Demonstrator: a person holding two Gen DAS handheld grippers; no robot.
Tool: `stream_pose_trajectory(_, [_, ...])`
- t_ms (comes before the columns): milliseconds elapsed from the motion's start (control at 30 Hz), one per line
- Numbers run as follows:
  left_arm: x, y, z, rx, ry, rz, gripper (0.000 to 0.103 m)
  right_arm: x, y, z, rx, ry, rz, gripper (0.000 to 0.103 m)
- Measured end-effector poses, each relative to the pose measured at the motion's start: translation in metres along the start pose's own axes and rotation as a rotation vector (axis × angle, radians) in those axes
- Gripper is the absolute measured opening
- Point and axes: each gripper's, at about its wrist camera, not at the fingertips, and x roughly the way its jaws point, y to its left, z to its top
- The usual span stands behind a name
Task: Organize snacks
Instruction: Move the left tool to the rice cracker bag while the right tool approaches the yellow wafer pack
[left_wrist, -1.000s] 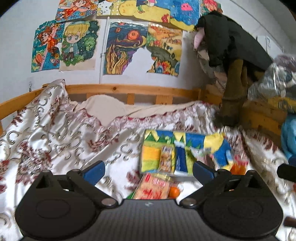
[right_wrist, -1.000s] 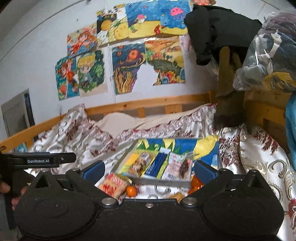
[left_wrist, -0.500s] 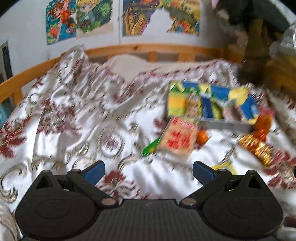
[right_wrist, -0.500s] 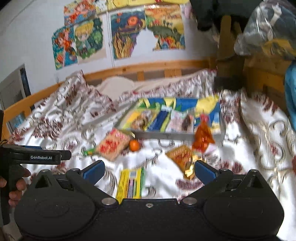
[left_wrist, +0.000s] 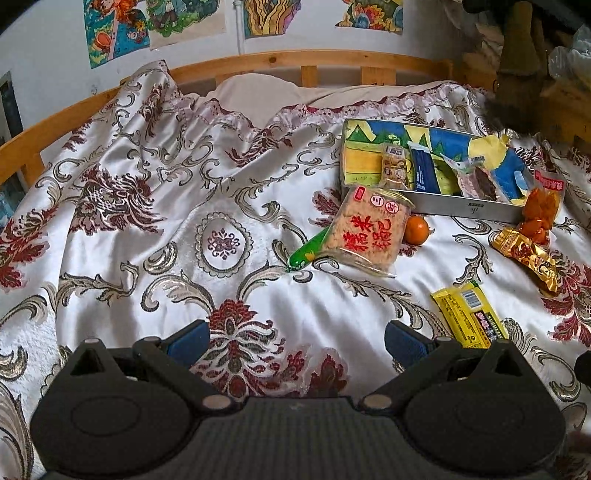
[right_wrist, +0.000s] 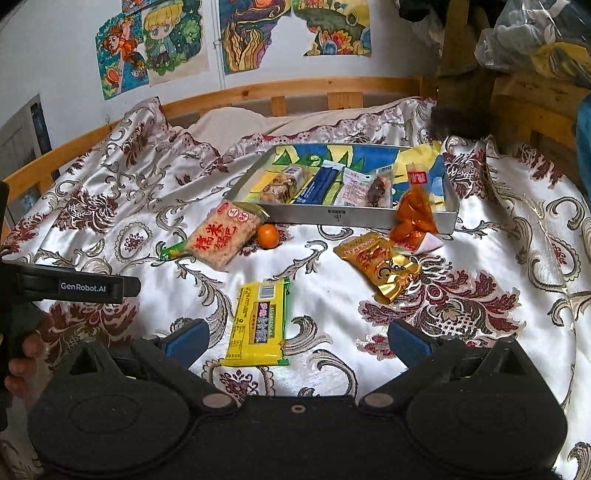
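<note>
While both tools hover over a bed, the snacks lie sorted and unsorted as follows.

Left tool (left_wrist: 297, 341): jaws spread wide, nothing between the blue fingers, poised above bare bedspread (left_wrist: 147, 229).

Right tool (right_wrist: 297, 338): jaws spread wide and empty, with the yellow snack bar (right_wrist: 258, 323) lying on the bedspread between and just ahead of the fingers.

Left handle: seen from the right wrist view at the left edge, gripped by a hand (right_wrist: 20, 354).

Tray (right_wrist: 332, 215): a shallow metal tray lined with a colourful drawing sits far across the bed; inside lie a brown snack bar (right_wrist: 282, 184), a dark blue packet (right_wrist: 319, 184) and a pale packet with a dark filling (right_wrist: 364, 190), side by side.

Orange bag (right_wrist: 413, 216): leaning against the tray's near right corner.

Gold packet (right_wrist: 380, 267): on the bedspread just in front of the orange bag.

Rice cake pack (right_wrist: 221, 236): clear wrapper with red characters, near the tray's left corner, lying over a green packet (right_wrist: 173, 251).

Small orange fruit (right_wrist: 267, 236): just beside the rice cake pack, in front of the tray wall.

Backdrop: wooden bed rail (right_wrist: 295, 88) and children's drawings (right_wrist: 155, 44) on the wall.
</note>
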Motion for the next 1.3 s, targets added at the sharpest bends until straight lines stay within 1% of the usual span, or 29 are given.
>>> stream_pose_trajectory(267, [0.006,0.001,-0.002,-0.001,0.023,-0.008,0.103,0.008,-0.003,0.0,0.014,0.02,-0.004,0.102])
stream_pose_trajectory(433, [0.011,0.003,-0.003,-0.01,0.041,-0.018,0.103,0.016,-0.001,-0.002,0.032,0.06,-0.006,0.102])
stream_pose_trajectory(533, [0.014,0.004,-0.002,-0.009,0.034,-0.028,0.103,0.021,0.001,-0.003,0.03,0.077,-0.018,0.102])
stream_pose_trajectory(700, [0.018,0.005,0.002,-0.01,0.011,-0.017,0.103,0.027,0.003,-0.003,0.024,0.09,-0.029,0.102])
stream_pose_trajectory(900, [0.028,0.004,0.001,-0.016,0.02,-0.033,0.103,0.037,0.004,-0.001,0.034,0.102,-0.037,0.102])
stream_pose_trajectory(1033, [0.032,0.0,0.004,0.001,-0.003,-0.054,0.103,0.041,0.005,0.0,0.042,0.101,-0.041,0.102])
stream_pose_trajectory(1200, [0.045,-0.006,0.01,0.049,-0.058,-0.063,0.103,0.045,0.007,0.0,0.049,0.065,-0.036,0.102])
stream_pose_trajectory(1300, [0.054,-0.007,0.016,0.081,-0.079,-0.079,0.103,0.049,0.011,0.0,0.042,0.051,-0.022,0.102])
